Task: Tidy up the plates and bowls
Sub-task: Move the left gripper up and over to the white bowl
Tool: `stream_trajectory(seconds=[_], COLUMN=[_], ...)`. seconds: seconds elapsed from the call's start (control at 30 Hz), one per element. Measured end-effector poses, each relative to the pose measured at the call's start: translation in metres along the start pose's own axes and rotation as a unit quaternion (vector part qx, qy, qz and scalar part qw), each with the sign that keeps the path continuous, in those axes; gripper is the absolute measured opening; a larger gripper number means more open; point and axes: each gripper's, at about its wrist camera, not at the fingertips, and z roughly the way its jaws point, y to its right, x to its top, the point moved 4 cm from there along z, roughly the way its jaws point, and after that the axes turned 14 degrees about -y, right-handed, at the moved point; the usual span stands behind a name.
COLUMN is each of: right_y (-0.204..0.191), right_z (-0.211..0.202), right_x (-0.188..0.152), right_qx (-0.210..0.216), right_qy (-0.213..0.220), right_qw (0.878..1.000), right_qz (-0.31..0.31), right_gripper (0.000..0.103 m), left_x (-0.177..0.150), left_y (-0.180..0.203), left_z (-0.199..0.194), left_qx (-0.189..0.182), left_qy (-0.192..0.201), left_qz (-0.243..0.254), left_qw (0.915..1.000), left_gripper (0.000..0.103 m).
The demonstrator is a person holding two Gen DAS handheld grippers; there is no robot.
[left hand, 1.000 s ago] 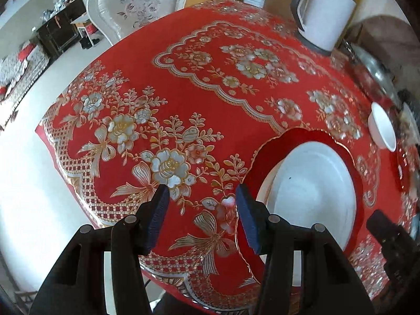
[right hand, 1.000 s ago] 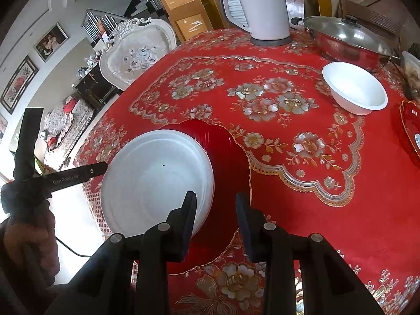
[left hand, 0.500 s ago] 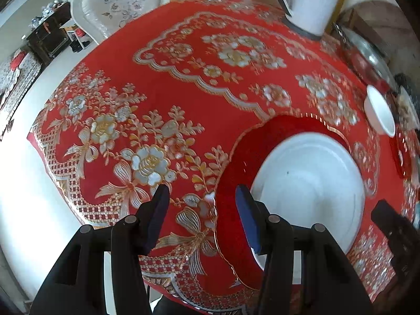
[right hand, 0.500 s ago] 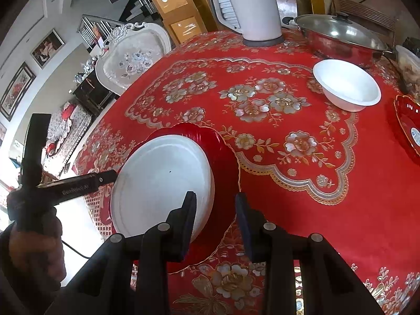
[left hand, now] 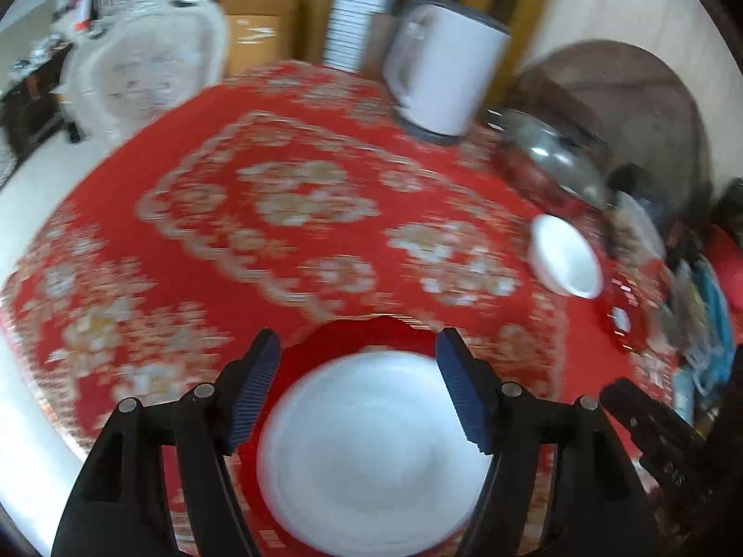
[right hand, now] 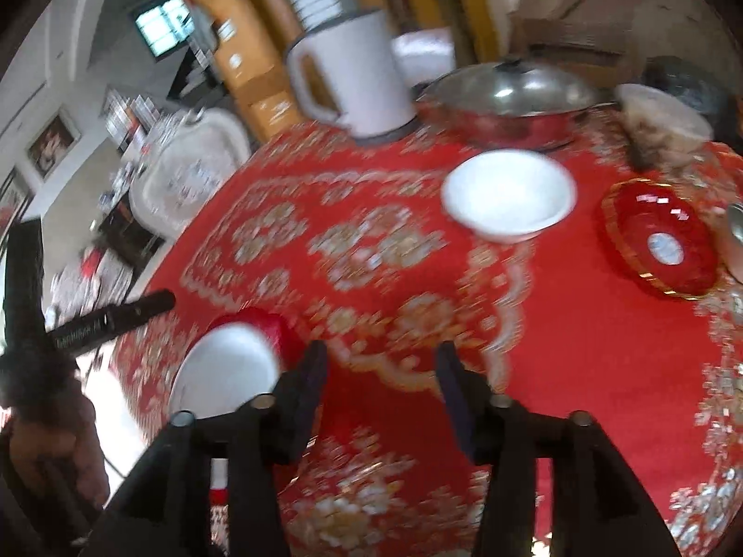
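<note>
Now blurred, white plate [left hand: 371,455] on red plate [left hand: 334,339]; left gripper [left hand: 357,390] & right gripper [right hand: 381,390] both spread, empty

Left gripper [left hand: 360,380]: jaws spread wide, nothing between the pads, pointed forward and down. Right gripper [right hand: 381,383]: jaws also wide apart, empty, angled down. Person's hand [right hand: 55,436] visible at lower left of right wrist view, wrapped around the left gripper's handle. Both views motion-blurred.
</note>
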Motion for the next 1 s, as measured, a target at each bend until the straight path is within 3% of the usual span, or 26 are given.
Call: stream_trajectory(seconds=[0.13,0.2,0.33,0.53,0.67,0.9,1.0], right_y=[0.028,0.038,0.062,0.098,0.116,0.117,0.108], right_z=[-0.022,-0.032,-0.053,-0.075,-0.096,-0.167,-0.217], right_x=[0.006,0.008,0.016,0.015,0.021,0.068,0.101], right_qx=[-0.005,0.0,0.009,-0.029,-0.057,-0.111,-0.122], right_qy=[0.025,0.032,0.045,0.061,0.082,0.145,0.203], right_qw=[0.999,0.999,0.998,0.995,0.992,0.983,0.971], right_qz=[0.023,0.028,0.042,0.072,0.072,0.007,-0.023], right_gripper=[0.07,0.071,0.073,0.074,0.074,0.074,0.084], left_x=[0.006,0.007,0.012,0.03,0.053,0.118,0.147], left_y=[0.038,0.057,0.093,0.128,0.14,0.167,0.176], left_z=[0.011,0.013,0.012,0.018,0.012,-0.043,-0.072], left_qx=[-0.064,-0.103,-0.132,-0.117,-0.107,-0.117,-0.121], left_qy=[-0.032,-0.041,-0.04,-0.061,-0.053,0.02,0.058], left_qz=[0.032,0.042,0.079,0.097,0.097,0.107,0.104], left_qw=[0.9969,0.9929,0.9872,0.9865,0.9881,0.9872,0.9855], left_gripper=[0.071,0.073,0.073,0.073,0.073,0.073,0.073])
